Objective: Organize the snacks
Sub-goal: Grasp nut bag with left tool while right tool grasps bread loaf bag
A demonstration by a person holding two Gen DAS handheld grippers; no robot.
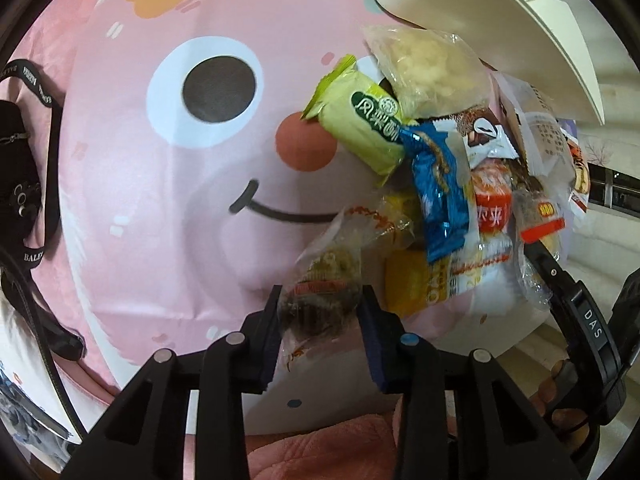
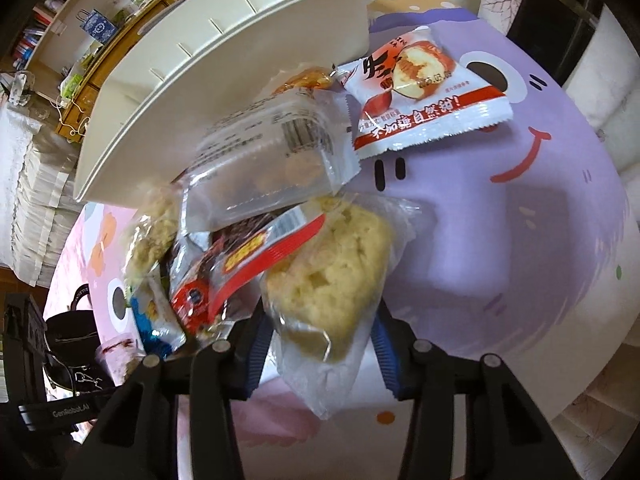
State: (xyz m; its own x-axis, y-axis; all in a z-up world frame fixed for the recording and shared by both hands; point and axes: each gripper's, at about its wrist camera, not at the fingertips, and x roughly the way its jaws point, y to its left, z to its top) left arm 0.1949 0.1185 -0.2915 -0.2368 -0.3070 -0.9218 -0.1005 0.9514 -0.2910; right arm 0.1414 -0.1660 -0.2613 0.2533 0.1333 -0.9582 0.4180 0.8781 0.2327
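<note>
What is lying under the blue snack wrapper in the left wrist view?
The blue snack wrapper overlaps an orange-and-white packet and a yellow packet. Whatever lies deeper in the pile is covered.

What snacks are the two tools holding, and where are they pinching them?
The left tool pinches a clear-wrapped dark snack near its lower end. The right tool pinches a clear-wrapped yellow cake at its lower part.

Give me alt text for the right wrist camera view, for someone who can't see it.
The right tongs grip a clear-wrapped pale crumbly cake over a purple cartoon-face tablecloth. To the left lies a heap of wrapped snacks, with a red-and-white apple packet behind it and a cream plastic bin beyond.
</note>
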